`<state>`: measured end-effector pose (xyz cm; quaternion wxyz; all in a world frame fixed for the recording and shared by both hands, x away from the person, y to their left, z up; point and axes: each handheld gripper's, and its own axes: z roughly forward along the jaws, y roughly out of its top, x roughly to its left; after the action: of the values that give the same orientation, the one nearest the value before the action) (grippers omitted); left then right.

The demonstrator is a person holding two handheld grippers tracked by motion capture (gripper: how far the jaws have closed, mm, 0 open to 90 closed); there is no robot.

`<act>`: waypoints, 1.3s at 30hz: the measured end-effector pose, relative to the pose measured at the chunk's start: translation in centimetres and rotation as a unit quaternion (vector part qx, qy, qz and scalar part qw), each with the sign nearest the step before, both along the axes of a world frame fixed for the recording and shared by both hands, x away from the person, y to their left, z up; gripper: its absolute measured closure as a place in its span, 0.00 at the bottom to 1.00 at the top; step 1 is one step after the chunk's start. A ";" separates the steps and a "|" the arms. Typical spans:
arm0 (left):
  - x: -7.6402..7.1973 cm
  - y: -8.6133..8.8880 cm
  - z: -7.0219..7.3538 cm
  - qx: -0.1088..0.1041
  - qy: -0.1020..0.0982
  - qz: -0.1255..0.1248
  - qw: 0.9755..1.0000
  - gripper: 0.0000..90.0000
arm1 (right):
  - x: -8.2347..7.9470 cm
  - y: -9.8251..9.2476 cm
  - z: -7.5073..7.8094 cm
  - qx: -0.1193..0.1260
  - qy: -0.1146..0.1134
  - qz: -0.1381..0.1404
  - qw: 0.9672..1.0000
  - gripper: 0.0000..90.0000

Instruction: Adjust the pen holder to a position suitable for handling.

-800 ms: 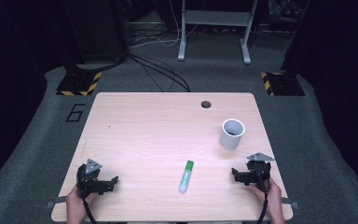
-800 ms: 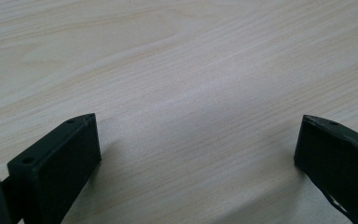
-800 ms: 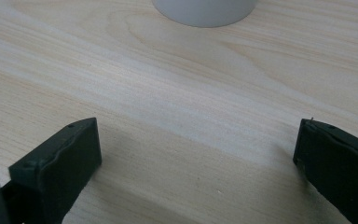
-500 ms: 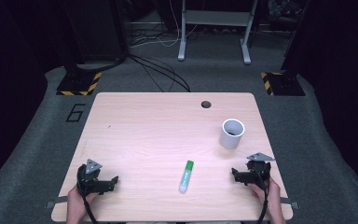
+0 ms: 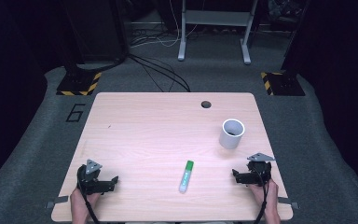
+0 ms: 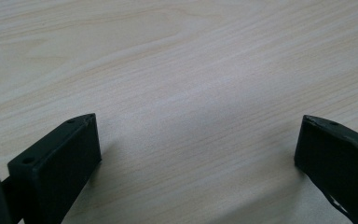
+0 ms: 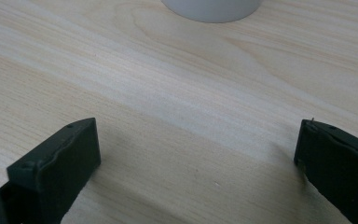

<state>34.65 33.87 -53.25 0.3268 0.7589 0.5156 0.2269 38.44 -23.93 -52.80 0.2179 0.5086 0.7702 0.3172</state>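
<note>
Both sets of jaws are spread wide with nothing but bare wood between them, so neither is holding anything. The left gripper (image 5: pixel 114 179) sits low on the table (image 5: pixel 149 130) near the front left corner, jaws pointing toward the middle. The right gripper (image 5: pixel 235 175) sits near the front right edge, also aimed inward. The marker (image 5: pixel 186 176), clear body with a green cap, lies flat between the 2 grippers near the front edge, well apart from both. A white cup (image 5: pixel 232 134) stands upright just beyond the right gripper; its base shows up in the right gripper view (image 7: pixel 212 9).
</note>
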 end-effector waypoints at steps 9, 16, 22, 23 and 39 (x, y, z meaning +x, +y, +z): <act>0.0 0.0 0.0 0.001 0.000 0.000 1.000 0.00 | -0.1 0.0 0.2 0.009 0.002 -0.006 1.000 0.01; 0.0 0.0 0.0 0.002 0.000 0.000 1.000 0.00 | 0.1 -0.4 1.2 0.026 -0.003 -0.004 1.000 0.01; 0.0 0.0 0.0 0.001 0.000 0.000 1.000 0.00 | 0.4 -0.3 2.2 0.037 -0.003 -0.008 0.999 0.01; 0.0 0.0 0.0 0.001 0.000 0.001 1.000 0.00 | 0.5 -0.3 2.3 0.039 -0.006 -0.006 0.999 0.01; 0.0 -0.1 0.0 0.001 0.000 0.001 1.000 0.00 | 2.7 -0.2 4.8 0.050 -0.001 -0.002 0.999 0.00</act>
<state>34.64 33.82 -53.24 0.3260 0.7589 0.5158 0.2275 41.18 -24.09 -48.01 0.1939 0.5201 0.7521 0.3552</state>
